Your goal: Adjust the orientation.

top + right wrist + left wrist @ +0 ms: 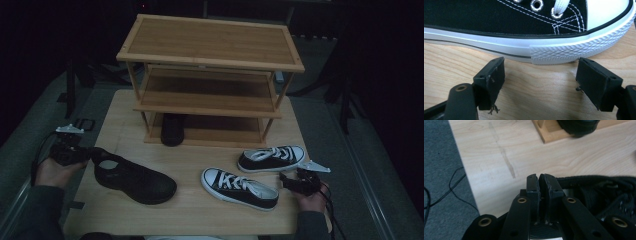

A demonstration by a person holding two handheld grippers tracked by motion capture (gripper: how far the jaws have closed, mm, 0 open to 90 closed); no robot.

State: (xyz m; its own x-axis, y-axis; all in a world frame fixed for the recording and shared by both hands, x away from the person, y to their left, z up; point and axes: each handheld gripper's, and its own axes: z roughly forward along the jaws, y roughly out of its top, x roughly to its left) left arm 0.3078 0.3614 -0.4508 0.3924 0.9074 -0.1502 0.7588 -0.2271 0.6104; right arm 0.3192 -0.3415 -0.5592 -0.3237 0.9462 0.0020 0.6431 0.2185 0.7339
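The left gripper (pixel 86 154) has its jaws pinched nearly together on the heel collar of the black leather shoe (pixel 134 179); in the left gripper view the pads (pixel 535 187) meet with only a thin rim of the shoe's lining between them, a grip that suits lifting the shoe by its stiffest edge. That shoe lies at about eight o'clock on the wooden table (pixel 200 215), toe pointing toward five o'clock. Its apparent mate, a dark shoe (pixel 173 129), already sits on the bottom tier of the bamboo shoe rack (pixel 210 45) at twelve o'clock, so this one likely belongs beside it.

The right gripper (pixel 286 181) waits at four o'clock, jaws spread wide and holding nothing, facing the toe cap of a black-and-white sneaker (pixel 529 22). The other sneaker (pixel 239 188) lies near six o'clock.
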